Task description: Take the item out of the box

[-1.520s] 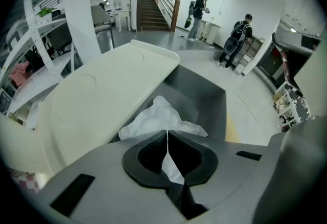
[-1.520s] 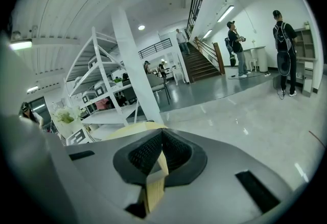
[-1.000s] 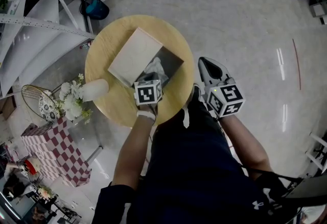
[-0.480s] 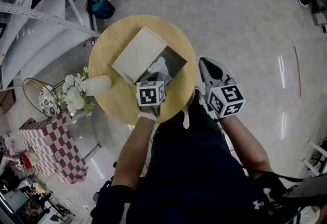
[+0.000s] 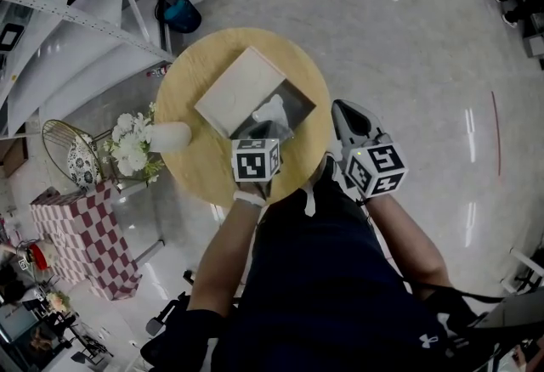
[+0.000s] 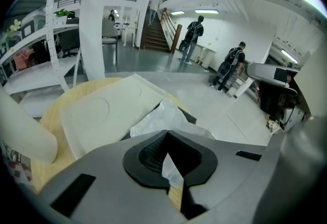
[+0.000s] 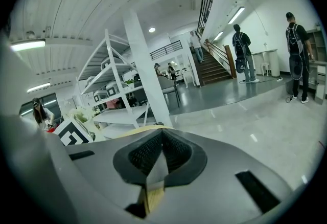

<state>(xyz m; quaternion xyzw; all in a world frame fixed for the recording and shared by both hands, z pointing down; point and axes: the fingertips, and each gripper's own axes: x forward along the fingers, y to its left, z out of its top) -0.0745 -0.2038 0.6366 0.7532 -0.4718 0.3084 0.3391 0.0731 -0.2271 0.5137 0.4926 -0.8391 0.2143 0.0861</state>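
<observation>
An open box [image 5: 297, 107] lies on the round wooden table [image 5: 200, 171], its cream lid [image 5: 242, 90] folded back to the left. A white plastic-wrapped item [image 5: 272, 109] sticks up out of the dark box. My left gripper [image 5: 264, 131] sits at the box's near edge, shut, with the crinkled plastic [image 6: 163, 115] running right into its closed tips [image 6: 165, 135]. The lid [image 6: 110, 110] fills the left of that view. My right gripper [image 5: 342, 105] hangs off the table's right side over the floor, shut on nothing [image 7: 161, 131].
A white vase [image 5: 170, 137] with white flowers [image 5: 132, 149] lies at the table's left edge. White shelving [image 5: 76, 14], a blue object [image 5: 180, 14], a wire basket [image 5: 72, 166] and a checkered stand [image 5: 81, 243] crowd the left. Bare grey floor lies to the right.
My left gripper has drawn back a little toward the person, still at the white plastic. The right gripper has stayed where it was. The head camera has shifted slightly.
</observation>
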